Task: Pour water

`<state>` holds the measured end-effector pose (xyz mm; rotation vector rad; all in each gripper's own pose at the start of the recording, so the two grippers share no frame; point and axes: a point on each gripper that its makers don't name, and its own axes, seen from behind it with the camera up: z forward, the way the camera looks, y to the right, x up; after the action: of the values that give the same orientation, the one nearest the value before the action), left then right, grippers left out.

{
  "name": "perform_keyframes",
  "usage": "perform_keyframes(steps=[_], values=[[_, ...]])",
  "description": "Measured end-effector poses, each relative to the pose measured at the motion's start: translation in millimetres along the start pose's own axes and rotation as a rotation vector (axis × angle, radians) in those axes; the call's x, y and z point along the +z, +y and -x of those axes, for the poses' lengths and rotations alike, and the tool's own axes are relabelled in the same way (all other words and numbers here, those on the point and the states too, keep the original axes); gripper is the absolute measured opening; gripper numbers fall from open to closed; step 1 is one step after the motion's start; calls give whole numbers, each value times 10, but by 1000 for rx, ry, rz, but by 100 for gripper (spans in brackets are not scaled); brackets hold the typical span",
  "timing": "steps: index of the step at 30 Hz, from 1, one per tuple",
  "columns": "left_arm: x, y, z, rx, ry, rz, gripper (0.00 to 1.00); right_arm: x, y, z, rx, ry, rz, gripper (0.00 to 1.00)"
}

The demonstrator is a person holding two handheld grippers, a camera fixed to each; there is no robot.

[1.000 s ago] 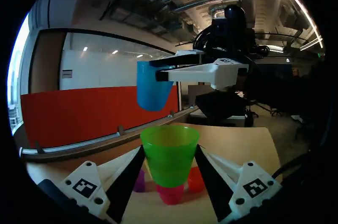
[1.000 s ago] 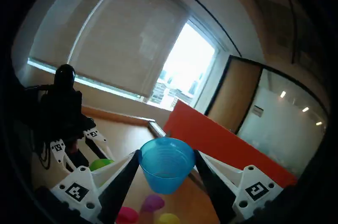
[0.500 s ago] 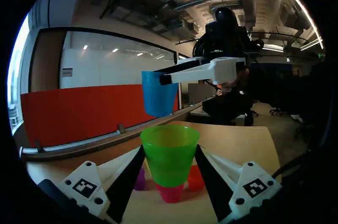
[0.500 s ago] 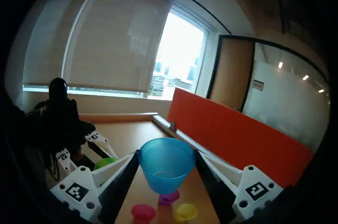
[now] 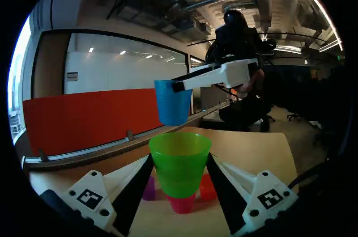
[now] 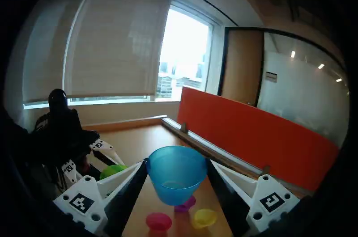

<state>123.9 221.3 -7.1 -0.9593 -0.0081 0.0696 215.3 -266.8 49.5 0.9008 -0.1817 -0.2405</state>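
Note:
In the left gripper view my left gripper (image 5: pixel 180 172) is shut on a green cup (image 5: pixel 180 162), held upright above the wooden table (image 5: pixel 250 145). Farther off and higher, the right gripper (image 5: pixel 175 86) holds a blue cup (image 5: pixel 172 102) upright, just above and behind the green one. In the right gripper view my right gripper (image 6: pixel 176 179) is shut on that blue cup (image 6: pixel 175 179), with a little water at its bottom. The green cup (image 6: pixel 112 171) and the left gripper (image 6: pixel 101 153) show at the lower left, held by a person's hand.
Small pink (image 5: pixel 181 202), purple (image 5: pixel 149 188) and red (image 5: pixel 206 188) cups stand on the table below the green cup; pink (image 6: pixel 158 222), purple (image 6: pixel 185 204) and yellow (image 6: pixel 203 217) cups show under the blue one. An orange partition (image 5: pixel 89 118) runs along the table's far edge.
The right gripper has brought the blue cup down and levelled it upright, closer above the green cup. The left gripper and green cup have stayed put.

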Motion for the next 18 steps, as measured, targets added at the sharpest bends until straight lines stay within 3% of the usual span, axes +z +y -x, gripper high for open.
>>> perform_keyframes(steps=[18], values=[[-88, -105, -8, 4, -33, -22, 83, -142, 80, 210, 5, -30, 19, 94]])
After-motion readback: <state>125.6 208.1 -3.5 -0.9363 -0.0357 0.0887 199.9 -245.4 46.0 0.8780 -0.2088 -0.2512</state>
